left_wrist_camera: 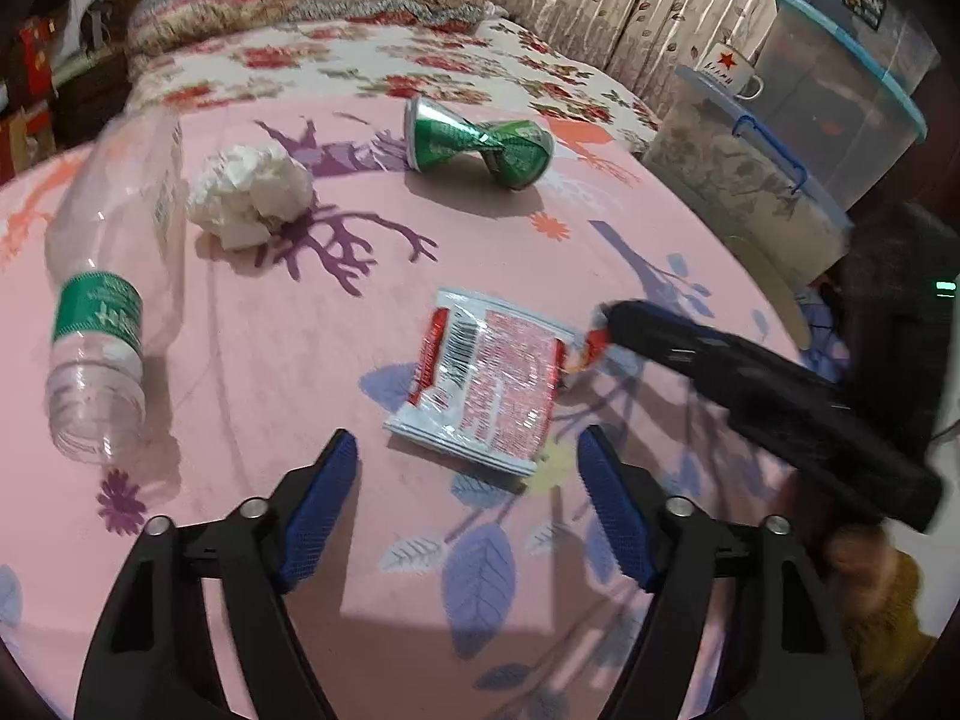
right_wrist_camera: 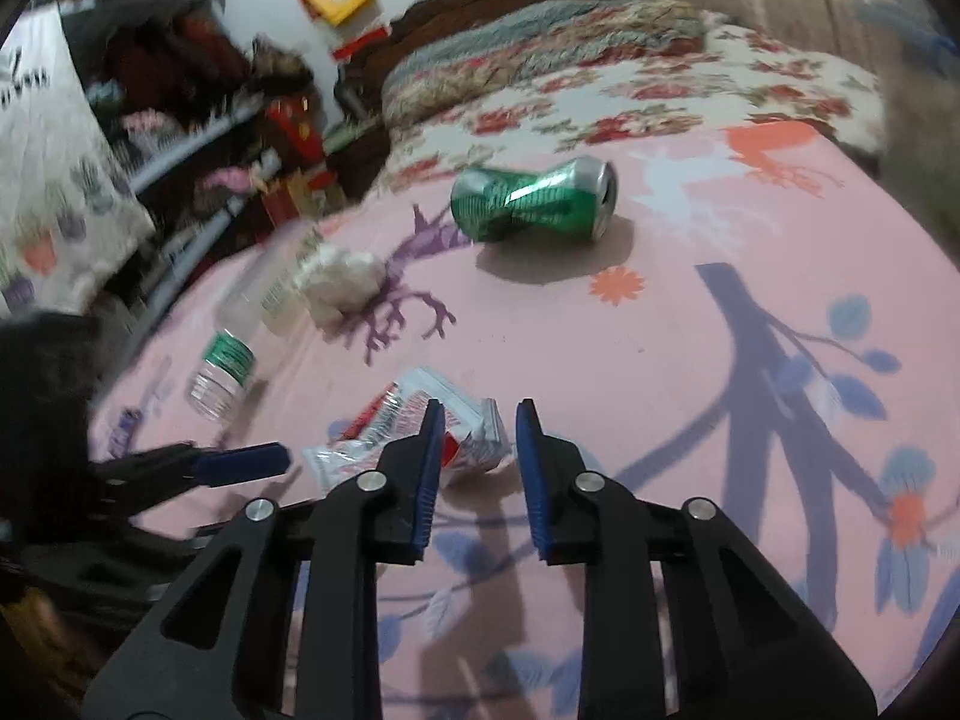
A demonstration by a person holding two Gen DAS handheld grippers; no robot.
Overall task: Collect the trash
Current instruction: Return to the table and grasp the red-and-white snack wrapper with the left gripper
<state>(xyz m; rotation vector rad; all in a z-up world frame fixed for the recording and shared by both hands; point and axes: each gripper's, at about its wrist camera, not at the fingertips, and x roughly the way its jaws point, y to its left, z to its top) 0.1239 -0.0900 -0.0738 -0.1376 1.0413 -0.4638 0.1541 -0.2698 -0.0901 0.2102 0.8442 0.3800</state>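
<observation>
A red and white snack wrapper [left_wrist_camera: 486, 384] lies on the pink sheet just ahead of my open left gripper [left_wrist_camera: 468, 450]. My right gripper [right_wrist_camera: 480, 420] is open, its jaws a little apart, with the wrapper's [right_wrist_camera: 420, 426] right edge at its tips. In the left wrist view the right gripper [left_wrist_camera: 606, 324] reaches in from the right and touches the wrapper's corner. A crushed green can [left_wrist_camera: 480, 144] [right_wrist_camera: 534, 198], a crumpled white tissue [left_wrist_camera: 249, 195] [right_wrist_camera: 339, 282] and an empty clear bottle [left_wrist_camera: 114, 276] [right_wrist_camera: 246, 336] lie farther back.
The pink sheet [left_wrist_camera: 300, 360] covers a bed with a floral quilt [left_wrist_camera: 360, 66] behind. Clear storage boxes [left_wrist_camera: 840, 108] with a mug [left_wrist_camera: 729, 69] stand at the right. Cluttered shelves [right_wrist_camera: 240, 150] stand left of the bed.
</observation>
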